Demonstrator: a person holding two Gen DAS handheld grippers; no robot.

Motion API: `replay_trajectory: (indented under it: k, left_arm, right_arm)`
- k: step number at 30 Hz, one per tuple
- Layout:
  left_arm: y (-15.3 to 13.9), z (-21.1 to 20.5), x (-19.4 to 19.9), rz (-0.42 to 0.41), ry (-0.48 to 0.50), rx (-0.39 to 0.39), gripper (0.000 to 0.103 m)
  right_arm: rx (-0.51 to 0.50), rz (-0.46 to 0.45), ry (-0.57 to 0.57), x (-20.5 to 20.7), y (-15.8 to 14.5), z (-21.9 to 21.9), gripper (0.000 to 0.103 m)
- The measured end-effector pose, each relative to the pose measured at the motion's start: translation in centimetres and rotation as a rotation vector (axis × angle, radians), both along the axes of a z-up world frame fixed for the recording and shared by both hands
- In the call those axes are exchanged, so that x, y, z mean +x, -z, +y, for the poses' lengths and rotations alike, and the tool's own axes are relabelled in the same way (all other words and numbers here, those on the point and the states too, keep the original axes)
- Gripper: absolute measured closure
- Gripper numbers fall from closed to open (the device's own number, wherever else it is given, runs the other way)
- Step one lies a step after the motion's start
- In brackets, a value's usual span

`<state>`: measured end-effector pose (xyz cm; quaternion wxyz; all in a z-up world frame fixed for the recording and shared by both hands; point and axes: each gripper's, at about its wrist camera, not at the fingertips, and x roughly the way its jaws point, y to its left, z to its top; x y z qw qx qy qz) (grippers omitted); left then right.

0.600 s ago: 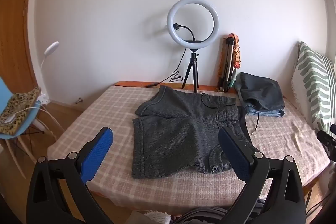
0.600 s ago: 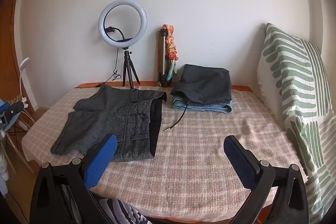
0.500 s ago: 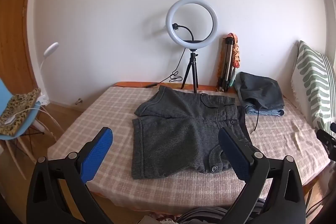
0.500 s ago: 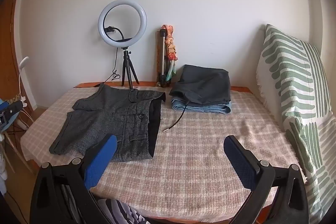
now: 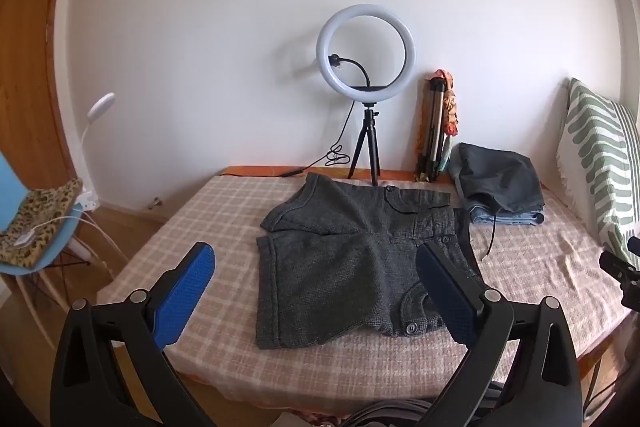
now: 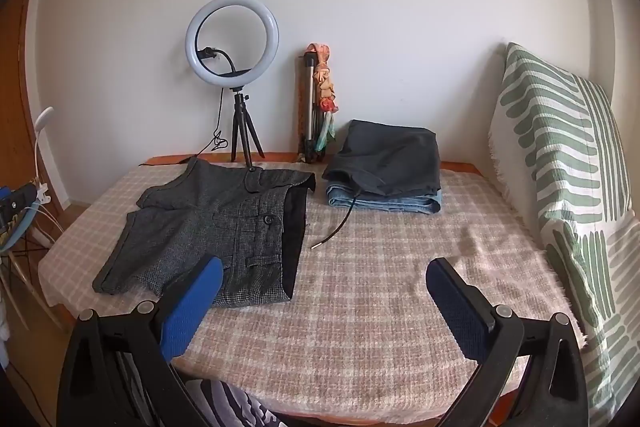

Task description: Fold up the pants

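Observation:
Dark grey short pants (image 5: 352, 251) lie spread flat on the checked tablecloth (image 5: 224, 223), legs toward the left, waistband toward the right. They also show in the right wrist view (image 6: 224, 223), left of centre. My left gripper (image 5: 316, 267) is open and empty, held above the table's near edge in front of the pants. My right gripper (image 6: 324, 283) is open and empty, above the near edge to the right of the pants' waistband.
A ring light on a tripod (image 5: 366, 83) and a folded tripod (image 5: 434, 131) stand at the back wall. A stack of folded clothes (image 6: 386, 167) with a black cord lies at the back right. A green striped cushion (image 6: 560, 163) leans at the right. A blue chair (image 5: 36, 227) stands left.
Both grippers have drifted very slightly; the scene sits a touch lower and nearer in the views. The pants have not moved.

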<state>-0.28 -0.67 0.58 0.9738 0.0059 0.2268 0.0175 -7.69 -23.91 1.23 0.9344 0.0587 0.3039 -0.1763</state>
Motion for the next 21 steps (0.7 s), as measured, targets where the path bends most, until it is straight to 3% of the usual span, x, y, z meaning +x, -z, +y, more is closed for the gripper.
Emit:
replay_trajectory:
  k: [21]
  left_arm:
    - [-0.05,-0.07,0.04,-0.005,0.004,0.008,0.002]
  right_arm:
    - [0.005,0.010,0.002,0.14,0.36,0.13,0.000]
